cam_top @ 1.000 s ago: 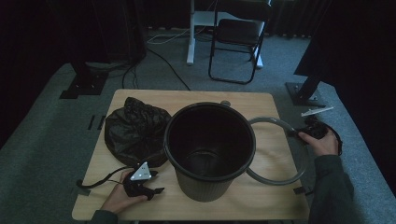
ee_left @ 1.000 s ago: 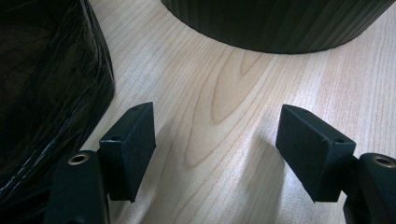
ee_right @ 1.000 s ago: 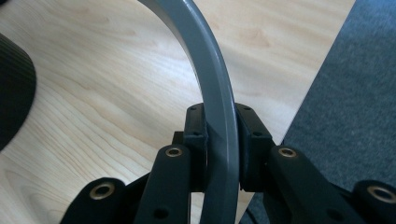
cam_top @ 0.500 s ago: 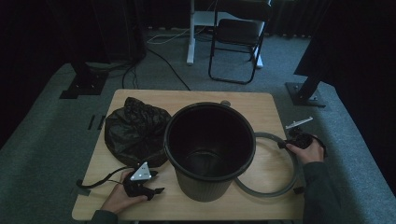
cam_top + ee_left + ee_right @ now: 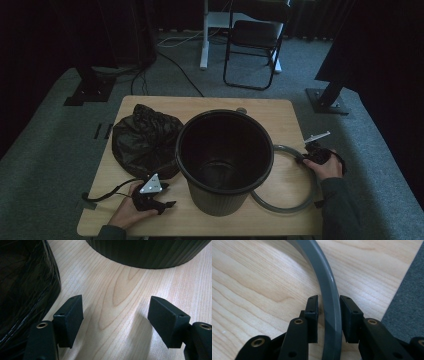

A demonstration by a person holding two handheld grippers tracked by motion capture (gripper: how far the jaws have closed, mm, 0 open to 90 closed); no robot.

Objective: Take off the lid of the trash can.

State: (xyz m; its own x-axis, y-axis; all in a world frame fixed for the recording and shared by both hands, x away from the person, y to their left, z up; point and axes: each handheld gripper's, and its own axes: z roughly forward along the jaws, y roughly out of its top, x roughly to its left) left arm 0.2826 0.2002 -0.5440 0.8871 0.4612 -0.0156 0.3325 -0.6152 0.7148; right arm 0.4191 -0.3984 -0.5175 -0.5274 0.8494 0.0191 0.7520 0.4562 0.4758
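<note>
A crumpled black bin bag (image 5: 145, 142) is lying at the table's (image 5: 280, 115) left. The left gripper (image 5: 150, 197) is resting near it, fingers (image 5: 68, 320) apart. A black bucket (image 5: 225, 157) is standing centre. The right gripper (image 5: 312, 152) is clamping the grey ring (image 5: 329, 302) lying at the table's right edge.

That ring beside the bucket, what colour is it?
Plain grey ring, clearest in the right gripper view.

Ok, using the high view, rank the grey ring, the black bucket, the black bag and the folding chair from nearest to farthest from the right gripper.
1. Grey ring: between the jaws of the right gripper, at the table's right edge.
2. Black bucket: table centre, left of that gripper.
3. Black bag: table's left side, beyond the bucket.
4. Folding chair: on the floor behind the table.
</note>
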